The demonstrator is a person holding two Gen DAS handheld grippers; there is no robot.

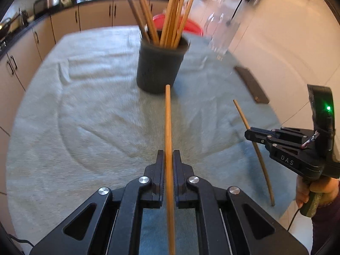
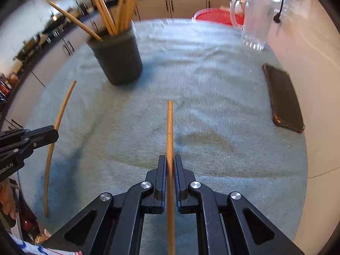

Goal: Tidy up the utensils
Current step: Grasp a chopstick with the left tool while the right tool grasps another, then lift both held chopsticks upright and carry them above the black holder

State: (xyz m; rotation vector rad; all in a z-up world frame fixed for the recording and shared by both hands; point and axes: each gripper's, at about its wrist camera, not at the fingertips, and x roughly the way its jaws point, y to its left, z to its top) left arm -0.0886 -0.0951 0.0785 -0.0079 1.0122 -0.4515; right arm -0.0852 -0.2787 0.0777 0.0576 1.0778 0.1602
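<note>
Your left gripper (image 1: 169,157) is squeezed tight on one chopstick (image 1: 168,127), which pokes straight out toward the dark holder (image 1: 160,68). The holder stands on the blue-green cloth (image 1: 85,106) and is full of chopsticks (image 1: 172,17). A clear glass jug (image 2: 255,21) stands farther right, with a red basket (image 2: 212,16) behind it. Your right gripper (image 2: 170,159) is squeezed tight on another chopstick (image 2: 169,131). A flat dark case (image 2: 284,97) lies near the cloth's right edge
</note>
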